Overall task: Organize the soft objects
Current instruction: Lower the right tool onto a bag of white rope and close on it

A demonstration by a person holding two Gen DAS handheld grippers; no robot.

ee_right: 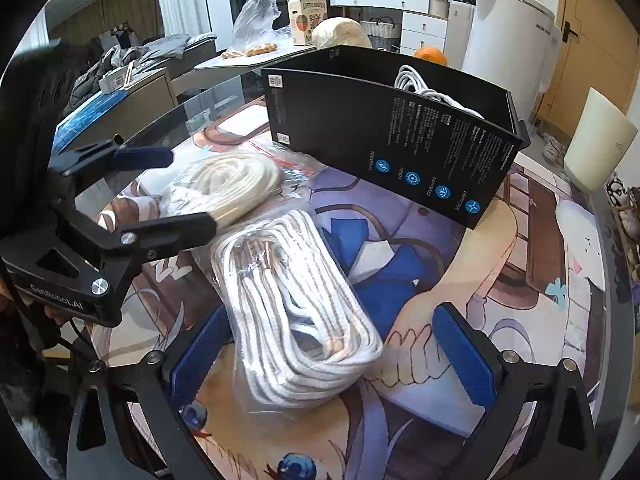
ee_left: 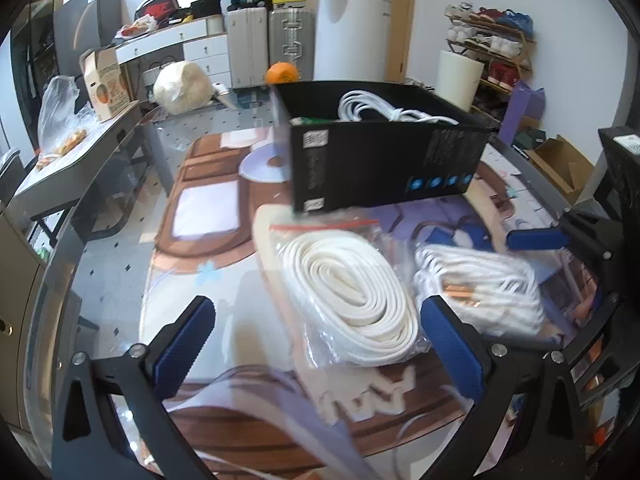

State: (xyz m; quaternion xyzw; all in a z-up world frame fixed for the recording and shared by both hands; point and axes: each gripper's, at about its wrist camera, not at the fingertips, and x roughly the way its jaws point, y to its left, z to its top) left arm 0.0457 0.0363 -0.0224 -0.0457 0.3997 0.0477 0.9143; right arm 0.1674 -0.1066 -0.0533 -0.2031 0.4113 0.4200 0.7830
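While both tools hover low over the printed mat, the left gripper [ee_left: 316, 344] sits at nine o'clock of the scene with its blue-padded fingers [ee_left: 184, 344] spread wide and nothing between them. Its right pad rests just beside the bagged flat webbing coil [ee_left: 348, 300], which lies on the surface [ee_left: 120, 280] with its red zip seal pointing towards twelve o'clock; that looks like a line-up for a pinch on the bag, though no contact is clear.

Moving right, the bagged white rope bundle [ee_right: 300, 312] lies just beside the coil, towards three o'clock of it. The right gripper [ee_right: 332, 352] straddles its near end, fingers [ee_right: 464, 356] apart, the left pad close against the plastic, the right pad well clear. I judge this as the set-up for a grasp, jaws wide because the bundle is bulky and squashy.

Further on, at twelve o'clock beyond both bags, the open black box [ee_right: 400, 140] stands on the mat with a white cable [ee_right: 420, 84] already inside. It is near enough for a short carry, and probably the bin for the remaining two.
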